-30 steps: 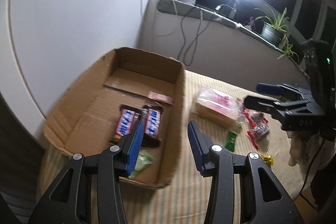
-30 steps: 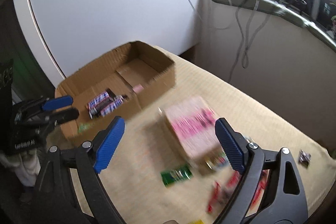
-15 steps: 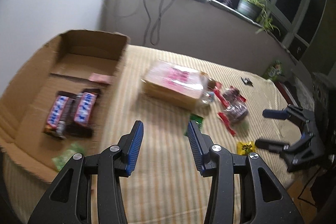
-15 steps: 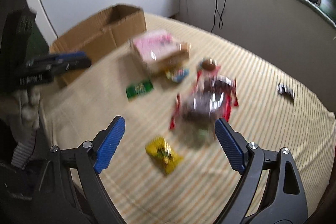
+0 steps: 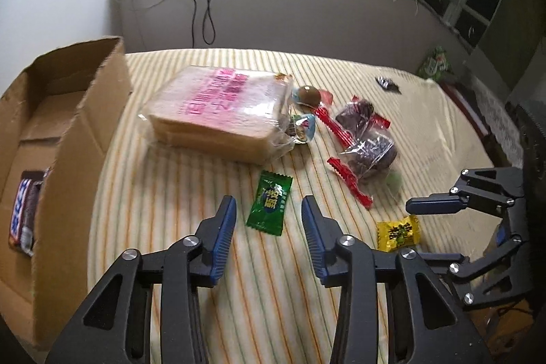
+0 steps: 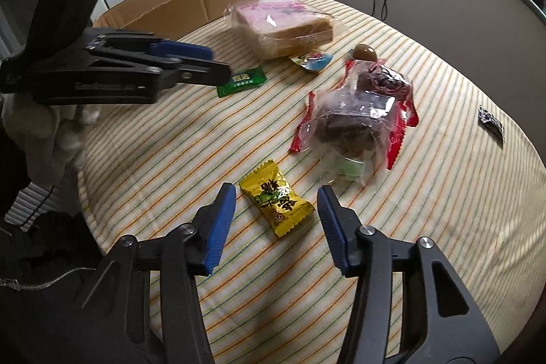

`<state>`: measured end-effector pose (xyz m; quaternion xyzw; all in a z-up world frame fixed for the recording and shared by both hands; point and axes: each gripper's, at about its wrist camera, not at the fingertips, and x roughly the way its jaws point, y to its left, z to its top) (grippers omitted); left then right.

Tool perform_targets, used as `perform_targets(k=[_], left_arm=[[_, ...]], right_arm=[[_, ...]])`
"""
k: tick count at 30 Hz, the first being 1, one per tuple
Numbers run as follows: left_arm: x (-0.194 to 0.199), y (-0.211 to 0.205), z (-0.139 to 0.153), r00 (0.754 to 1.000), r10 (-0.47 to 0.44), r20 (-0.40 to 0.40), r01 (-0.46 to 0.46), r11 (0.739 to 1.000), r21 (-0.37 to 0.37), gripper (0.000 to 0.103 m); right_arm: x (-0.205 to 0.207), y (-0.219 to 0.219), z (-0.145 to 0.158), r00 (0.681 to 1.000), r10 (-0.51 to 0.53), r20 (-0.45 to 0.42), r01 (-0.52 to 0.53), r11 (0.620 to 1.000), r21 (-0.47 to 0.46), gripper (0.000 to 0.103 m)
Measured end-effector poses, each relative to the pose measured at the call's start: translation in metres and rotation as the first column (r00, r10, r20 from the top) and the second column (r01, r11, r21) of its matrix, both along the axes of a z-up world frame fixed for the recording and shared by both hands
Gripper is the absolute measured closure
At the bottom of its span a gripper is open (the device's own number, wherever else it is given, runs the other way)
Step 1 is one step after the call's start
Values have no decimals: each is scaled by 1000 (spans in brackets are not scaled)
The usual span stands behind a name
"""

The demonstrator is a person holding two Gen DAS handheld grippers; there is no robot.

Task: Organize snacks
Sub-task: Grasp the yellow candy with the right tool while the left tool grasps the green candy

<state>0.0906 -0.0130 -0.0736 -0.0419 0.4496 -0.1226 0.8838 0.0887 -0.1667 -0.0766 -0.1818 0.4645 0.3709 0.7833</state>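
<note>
Only wrapped chocolate bars are seen inside the brown cardboard box, while the bagged sliced bread, green candy sachet and yellow candy sachet are left on the striped tablecloth, each sachet framed by the parted, empty left gripper and right gripper.

Snacks on striped tablecloth. Bagged sliced bread, pink print, lies flat at 11 o'clock, near cardboard box. Green candy flat, center. Yellow candy flat at 4 o'clock. Red-edged clear pack of dark cakes at 2 o'clock. Two blue-label chocolate bars side by side inside box, 9 o'clock.
</note>
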Motion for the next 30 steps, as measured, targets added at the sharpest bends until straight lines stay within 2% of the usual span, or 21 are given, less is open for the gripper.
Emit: perform_targets(k=[5,13,17,19,21,30], left_arm=[[7,-5,-6,1000,-11,-13,11,999,45,68],[12,-14,-14,999,-37,-13,38,994,103,81],[11,-14,-14,999,-40,-6,40,993,113,82],[11,-14,-15,999,-36,-5,36,994,107,82],[11,-14,-15,999,-33,-4,34,994,102,82],[-2,-3,-4,999,-28,17,27,997,74,82]], right_arm=[[-2,8,-5,999,33,3,-33,999,-27,55],[1,13,-8,999,51,14,-51,997,-50,56],[7,19,-9,998,59,13,-58,996,-61,56],[7,20,-9,998,60,9,-60,996,-64,61],[7,19,-8,998,57,3,-57,997,-59,76],[6,16,-6,999,35,-5,-35,998,-46,78]])
